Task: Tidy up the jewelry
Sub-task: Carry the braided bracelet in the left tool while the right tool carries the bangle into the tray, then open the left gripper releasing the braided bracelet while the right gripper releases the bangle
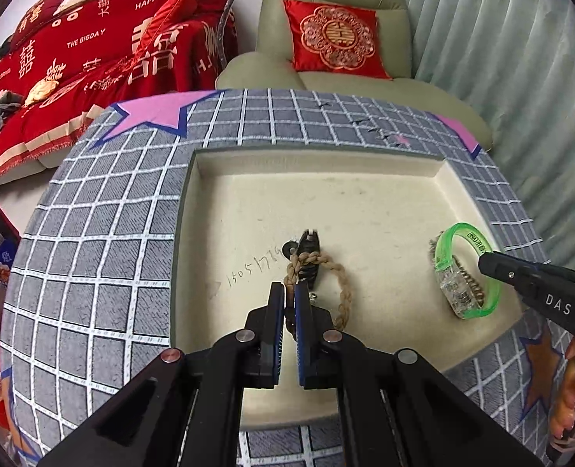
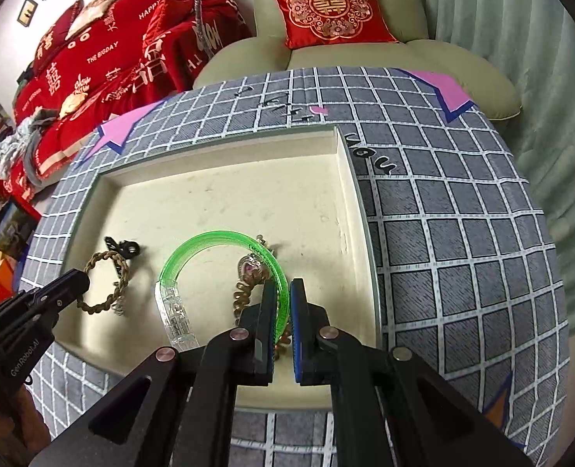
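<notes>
- In the left wrist view the left gripper [image 1: 290, 292] hides the near stretch of the braided rope bracelet [image 1: 340, 284] clamped between its jaws.
- The black clip [image 1: 309, 257] just beyond those fingertips is partly covered by the braid.
- The right gripper [image 2: 289, 292] hides the near arc of the green bangle [image 2: 217, 239] it pinches.
- The gold chain [image 2: 244, 292] left of that claw runs under it, its end unseen.
- The handwriting [image 1: 254, 268] on the tray [image 1: 318, 163] is too faint to read fully.

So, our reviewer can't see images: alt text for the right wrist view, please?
The right gripper is shut on a translucent green plastic bangle over a shallow cream tray, beside a braided tan cord bracelet near the left gripper.
</notes>
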Demonstrator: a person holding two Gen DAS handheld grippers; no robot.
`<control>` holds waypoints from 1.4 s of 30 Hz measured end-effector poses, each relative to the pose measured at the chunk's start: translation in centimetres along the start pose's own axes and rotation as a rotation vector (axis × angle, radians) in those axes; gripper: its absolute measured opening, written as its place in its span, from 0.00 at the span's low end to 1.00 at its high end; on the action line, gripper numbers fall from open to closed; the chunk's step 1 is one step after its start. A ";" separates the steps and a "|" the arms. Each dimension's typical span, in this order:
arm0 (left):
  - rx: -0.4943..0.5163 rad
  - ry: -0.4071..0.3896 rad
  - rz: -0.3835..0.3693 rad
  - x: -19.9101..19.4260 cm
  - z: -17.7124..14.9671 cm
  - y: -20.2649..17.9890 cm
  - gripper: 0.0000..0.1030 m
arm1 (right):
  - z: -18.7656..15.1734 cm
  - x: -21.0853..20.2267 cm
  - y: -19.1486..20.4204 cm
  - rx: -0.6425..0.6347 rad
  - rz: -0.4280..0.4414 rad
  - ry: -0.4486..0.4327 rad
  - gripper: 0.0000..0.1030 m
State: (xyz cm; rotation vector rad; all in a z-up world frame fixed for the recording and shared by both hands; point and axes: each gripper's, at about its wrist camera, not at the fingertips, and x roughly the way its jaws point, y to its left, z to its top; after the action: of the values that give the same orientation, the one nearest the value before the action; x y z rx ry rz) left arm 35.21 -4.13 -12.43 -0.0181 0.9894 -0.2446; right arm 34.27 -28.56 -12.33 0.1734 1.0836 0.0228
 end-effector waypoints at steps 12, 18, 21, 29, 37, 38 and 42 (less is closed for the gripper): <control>0.039 0.036 0.051 2.0 -0.8 -0.5 0.13 | -0.5 1.7 0.4 -0.023 -0.015 0.014 0.07; 0.076 0.029 0.097 2.0 -1.0 -1.4 0.14 | -0.5 1.7 0.4 -0.012 -0.008 0.015 0.08; 0.086 0.023 0.124 1.9 -0.8 -1.6 0.14 | -0.4 1.7 0.3 -0.007 0.001 0.015 0.12; 0.088 0.007 0.161 0.5 -0.5 -1.7 0.14 | -0.4 0.9 -0.5 0.040 0.054 -0.002 0.44; 0.030 -0.023 0.127 -1.2 0.0 -1.4 0.14 | -0.6 -2.2 -0.7 0.057 0.096 -0.047 0.50; 0.029 -0.029 0.124 -1.5 0.0 -1.5 0.14 | -0.7 -2.6 -0.7 0.058 0.102 -0.050 0.50; 0.056 -0.057 0.119 -3.0 -0.4 -2.1 0.14 | -1.4 -4.1 -0.7 0.054 0.117 -0.061 0.58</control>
State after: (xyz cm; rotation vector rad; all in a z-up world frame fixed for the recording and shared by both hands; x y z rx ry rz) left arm 32.89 -5.48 -9.91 0.0842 0.9229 -0.1611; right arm 31.08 -29.53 -9.51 0.2844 1.0126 0.0923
